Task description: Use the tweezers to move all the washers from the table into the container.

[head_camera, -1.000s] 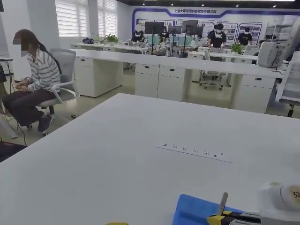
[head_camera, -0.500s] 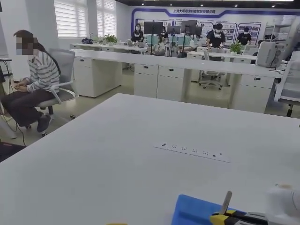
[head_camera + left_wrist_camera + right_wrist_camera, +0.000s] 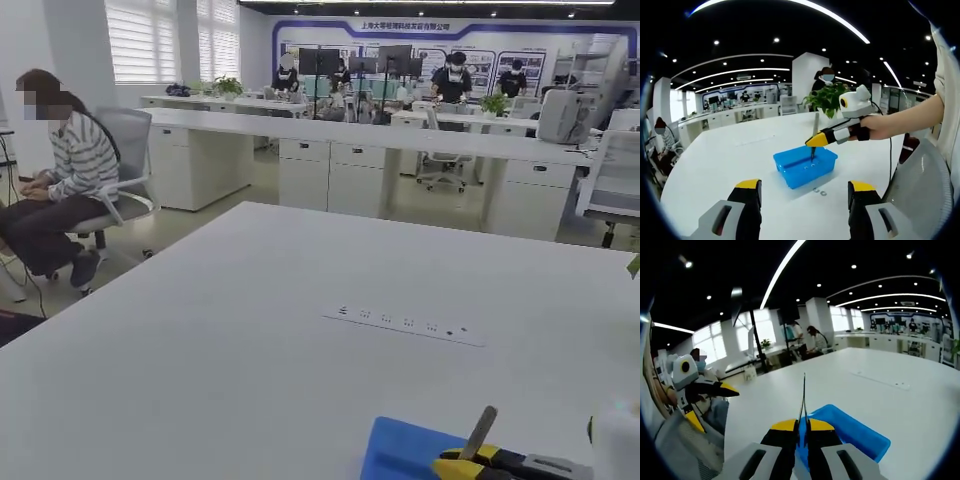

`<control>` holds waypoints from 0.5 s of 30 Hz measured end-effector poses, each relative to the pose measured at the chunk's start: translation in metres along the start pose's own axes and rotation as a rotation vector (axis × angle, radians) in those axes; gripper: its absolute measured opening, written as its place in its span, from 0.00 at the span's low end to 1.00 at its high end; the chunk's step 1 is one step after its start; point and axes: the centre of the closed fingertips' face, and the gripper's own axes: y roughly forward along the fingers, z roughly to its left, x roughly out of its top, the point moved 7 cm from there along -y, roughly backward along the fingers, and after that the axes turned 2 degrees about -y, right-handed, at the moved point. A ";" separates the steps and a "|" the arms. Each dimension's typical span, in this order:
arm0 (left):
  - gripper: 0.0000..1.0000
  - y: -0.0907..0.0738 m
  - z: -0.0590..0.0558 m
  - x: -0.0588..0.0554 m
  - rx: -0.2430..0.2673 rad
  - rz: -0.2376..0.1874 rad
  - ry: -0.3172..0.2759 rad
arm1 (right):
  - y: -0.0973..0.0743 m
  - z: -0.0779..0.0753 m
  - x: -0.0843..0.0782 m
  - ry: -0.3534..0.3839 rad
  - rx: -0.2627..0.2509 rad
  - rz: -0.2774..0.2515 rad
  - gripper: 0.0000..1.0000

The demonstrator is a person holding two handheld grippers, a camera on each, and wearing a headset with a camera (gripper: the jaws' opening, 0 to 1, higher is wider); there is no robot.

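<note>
**Small washers, thin tweezers: a gentle pinch is needed**

The right gripper (image 3: pixel 801 426) has its jaws pressed together on the tweezers (image 3: pixel 803 395), with the joined end up and the tips down at the blue container (image 3: pixel 805 167). The left gripper (image 3: pixel 804 186) hangs near with its jaws wide apart and holds nothing.

Two washers (image 3: pixel 820 192) lie on the table (image 3: pixel 715 160), just beside the container's near wall. A few small rings seem to lie inside already.

I judge the washers to be light, hard, flat and slippery. The tips should take one by its rim, gently, or it may jump away.

The left gripper view gives the washers and the whole container. The head view gives a corner of the container and the tweezers' upper end. The right gripper view gives the clamp from close.
</note>
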 end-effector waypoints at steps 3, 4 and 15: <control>0.71 0.000 0.000 0.000 -0.001 0.001 -0.001 | -0.001 0.007 -0.001 0.010 0.017 -0.006 0.04; 0.70 0.000 0.000 0.000 -0.001 0.001 0.000 | -0.001 0.010 -0.001 0.013 0.025 -0.008 0.04; 0.70 0.000 0.000 0.000 0.003 0.000 -0.001 | 0.000 0.024 -0.017 0.078 0.061 0.026 0.04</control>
